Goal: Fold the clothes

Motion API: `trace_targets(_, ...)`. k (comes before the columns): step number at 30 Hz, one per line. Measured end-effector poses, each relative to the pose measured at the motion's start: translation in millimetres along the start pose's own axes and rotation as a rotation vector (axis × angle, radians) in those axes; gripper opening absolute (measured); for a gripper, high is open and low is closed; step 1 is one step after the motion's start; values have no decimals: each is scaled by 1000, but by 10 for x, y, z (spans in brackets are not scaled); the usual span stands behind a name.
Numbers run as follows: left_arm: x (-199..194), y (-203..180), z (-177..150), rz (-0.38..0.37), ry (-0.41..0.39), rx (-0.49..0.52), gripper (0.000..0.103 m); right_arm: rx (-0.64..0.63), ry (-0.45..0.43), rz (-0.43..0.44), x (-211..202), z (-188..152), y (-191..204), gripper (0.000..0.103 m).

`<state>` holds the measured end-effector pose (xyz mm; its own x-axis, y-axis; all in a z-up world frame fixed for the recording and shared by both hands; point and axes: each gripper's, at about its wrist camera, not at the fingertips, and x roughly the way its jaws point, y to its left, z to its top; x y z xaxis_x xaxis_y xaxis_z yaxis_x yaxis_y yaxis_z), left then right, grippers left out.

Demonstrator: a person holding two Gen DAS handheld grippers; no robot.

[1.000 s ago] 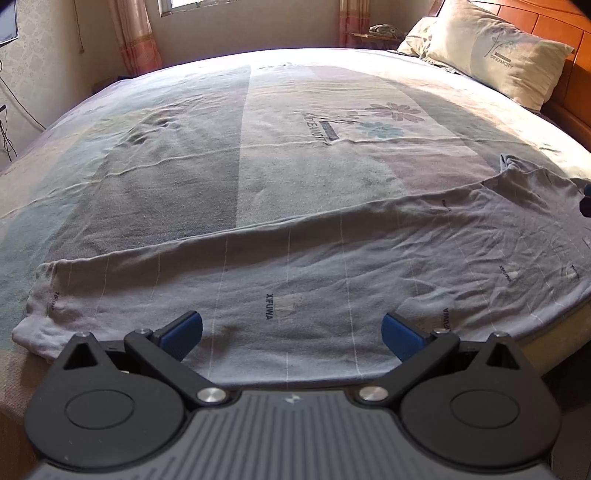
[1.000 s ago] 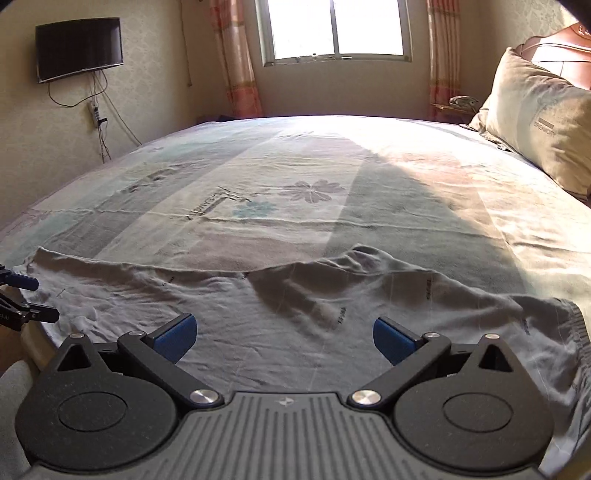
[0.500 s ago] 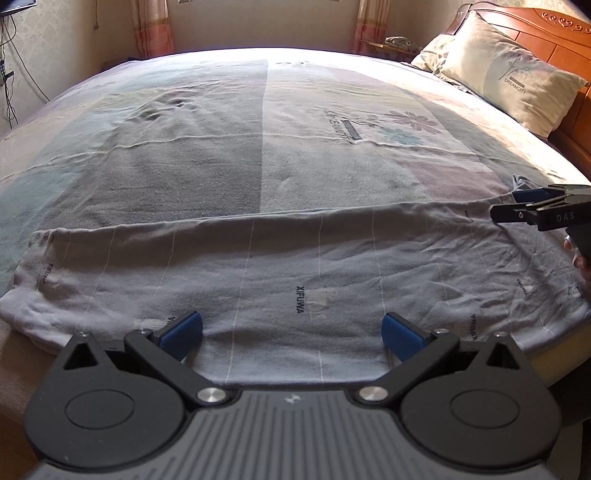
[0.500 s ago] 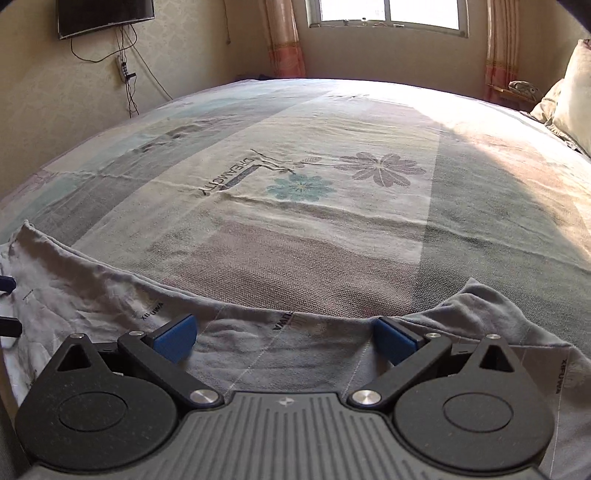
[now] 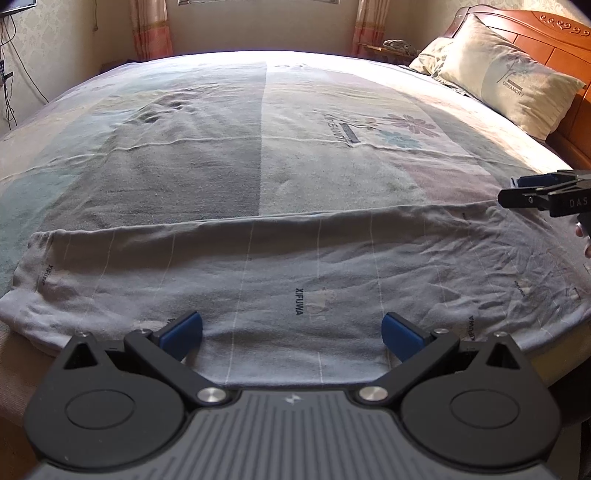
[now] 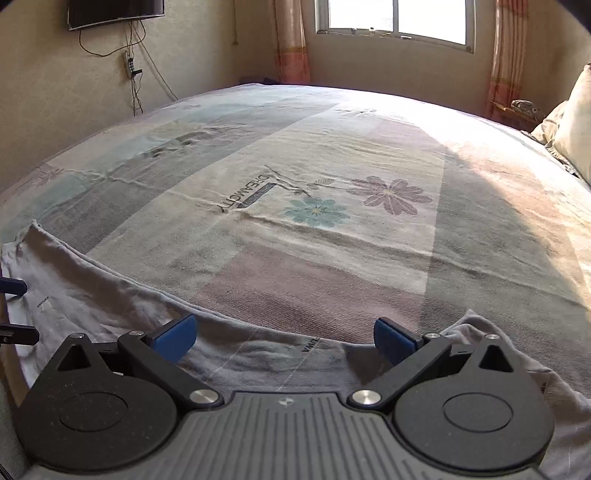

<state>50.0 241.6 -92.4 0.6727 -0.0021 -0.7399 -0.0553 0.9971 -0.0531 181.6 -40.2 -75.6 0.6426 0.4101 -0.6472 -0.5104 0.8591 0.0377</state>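
The left gripper [image 5: 291, 330] is held over the near edge of the bed [image 5: 184, 155], its blue pads spread wide with nothing between them. Beneath it a grey garment [image 5: 295, 266] is spread flat along that near edge, its long axis running parallel to the edge from left to right; thin pale stripes cross it and small dark lettering is printed on it. One end of the garment is seen near the left corner of the bed, where the cloth drops slightly over the side. Towards the right the fabric is more wrinkled.

The right gripper [image 6: 282, 336] is positioned over the garment's far hem at that wrinkled end, with its jaws likewise wide apart and empty; in the left wrist view it [image 5: 535, 188] is seen from the side at the right border.

Beyond the garment, the whole middle and far part of the bedspread [image 6: 332, 229] is left bare: a patchwork print with two flowers [image 6: 388, 192] and lettering. A pillow [image 5: 509, 92] is propped against the wooden headboard [image 5: 554, 40] at the right edge. Further off, a curtained window [image 6: 395, 18] and a wall-mounted television [image 6: 114, 11] are visible.
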Motion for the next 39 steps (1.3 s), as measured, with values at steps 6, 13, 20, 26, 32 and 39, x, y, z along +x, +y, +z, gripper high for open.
trace_targets(6, 21, -32, -13, 13, 4, 28, 103, 86, 45, -91, 279, -112, -548, 103)
trace_targets(13, 19, -36, -6, 17, 10, 31, 103, 127, -9, -159, 81, -26, -632, 103)
trace_targets(20, -16, -18, 4, 12, 9, 17, 103, 207, 34, -159, 157, -18, -732, 103)
trace_targets(26, -31, -10, 42, 21, -6, 18, 103, 20, 33, 21, 119, 131, 174, 103)
trace_targets(32, -53, 34, 33, 25, -1, 20, 103, -140, 83, 47, 585, 113, 903, 103)
trace_targets(39, -160, 94, 26, 7, -15, 9, 103, -78, 56, 51, 431, 193, 815, 103)
